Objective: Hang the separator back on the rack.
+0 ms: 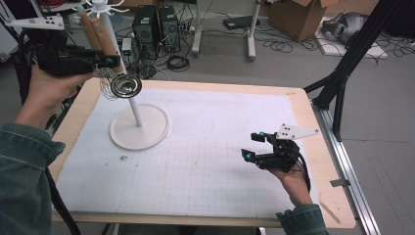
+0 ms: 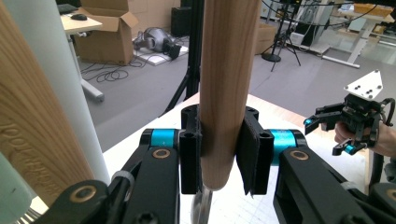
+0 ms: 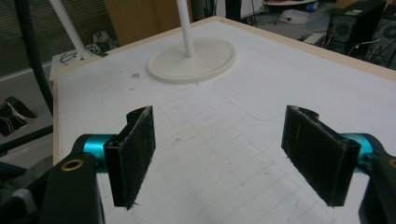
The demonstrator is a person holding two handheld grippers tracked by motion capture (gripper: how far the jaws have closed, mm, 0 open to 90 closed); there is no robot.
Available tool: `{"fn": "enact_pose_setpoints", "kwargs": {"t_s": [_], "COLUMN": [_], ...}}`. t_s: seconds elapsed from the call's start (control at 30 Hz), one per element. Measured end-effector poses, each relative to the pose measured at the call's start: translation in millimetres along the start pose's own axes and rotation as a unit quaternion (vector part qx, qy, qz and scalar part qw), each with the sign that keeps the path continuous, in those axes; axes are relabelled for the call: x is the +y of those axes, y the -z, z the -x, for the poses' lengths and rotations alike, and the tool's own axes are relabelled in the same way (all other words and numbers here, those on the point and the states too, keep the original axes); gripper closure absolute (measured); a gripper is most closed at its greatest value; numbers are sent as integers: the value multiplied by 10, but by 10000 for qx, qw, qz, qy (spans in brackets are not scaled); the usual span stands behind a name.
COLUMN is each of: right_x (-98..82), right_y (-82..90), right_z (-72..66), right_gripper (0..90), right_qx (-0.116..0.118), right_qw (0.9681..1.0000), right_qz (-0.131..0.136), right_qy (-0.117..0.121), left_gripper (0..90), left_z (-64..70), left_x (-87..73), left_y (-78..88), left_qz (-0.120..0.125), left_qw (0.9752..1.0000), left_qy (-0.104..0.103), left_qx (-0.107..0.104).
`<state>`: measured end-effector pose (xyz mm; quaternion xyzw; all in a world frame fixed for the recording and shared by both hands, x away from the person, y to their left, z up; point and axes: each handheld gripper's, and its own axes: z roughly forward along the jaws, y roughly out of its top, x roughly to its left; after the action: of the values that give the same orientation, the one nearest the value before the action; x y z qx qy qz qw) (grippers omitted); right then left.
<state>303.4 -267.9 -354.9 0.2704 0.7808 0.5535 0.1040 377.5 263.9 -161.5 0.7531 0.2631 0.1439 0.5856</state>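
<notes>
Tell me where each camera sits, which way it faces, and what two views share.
High view: above the person's side, facing forward and down on the table; both forearms and hands show.
Left gripper view: rides the left tool, looking along its jaws clamped on a wooden handle.
Right gripper view: rides the right tool, jaws open, facing the white stand.
Shared: the left gripper view and high view both show the right tool.
</notes>
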Motion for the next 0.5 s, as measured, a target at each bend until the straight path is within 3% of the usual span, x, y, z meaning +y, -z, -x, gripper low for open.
{"fn": "enact_pose_setpoints", "kwargs": {"t_s": [0.5], "right_x": [6], "right_y": [12], "right_z": [14], "right_gripper": [252], "right_qx": [17], "right_qw": [10000], "right_qz": [-11], "right_qy": [-46], "left_gripper": [720], "left_z": [-139], "left_x": [8], "left_y": [-30], "left_qz": [25], "left_qw": [9999], "left_qy": [159], "left_qx": [-51]}}
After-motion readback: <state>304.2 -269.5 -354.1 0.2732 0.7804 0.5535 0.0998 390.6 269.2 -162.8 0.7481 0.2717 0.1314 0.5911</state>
